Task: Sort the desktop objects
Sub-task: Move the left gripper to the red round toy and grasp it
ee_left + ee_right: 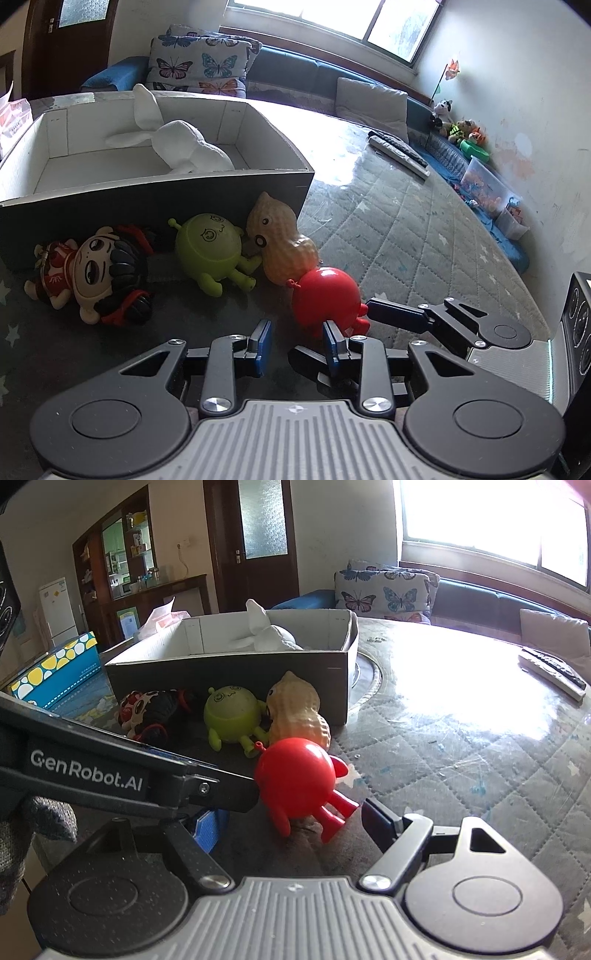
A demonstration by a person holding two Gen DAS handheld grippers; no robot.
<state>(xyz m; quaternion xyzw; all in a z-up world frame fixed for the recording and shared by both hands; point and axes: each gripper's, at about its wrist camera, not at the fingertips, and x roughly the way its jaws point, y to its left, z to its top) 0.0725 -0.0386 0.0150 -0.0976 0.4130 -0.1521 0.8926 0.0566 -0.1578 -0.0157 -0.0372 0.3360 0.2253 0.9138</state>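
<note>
Red toy lies on the quilted table, touching the peanut behind it, in front of the box. My right gripper stands wide around its legs, pads apart from it. My left gripper is partly open and empty, just beside the toy. Green toy and doll lie leftward; a white rabbit sits in the box.

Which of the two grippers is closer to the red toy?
Right, narrowly. The right gripper stands open with the red toy reaching between its fingers. The left gripper sits just short of it, to its left, fingers apart, nothing between them.
</note>
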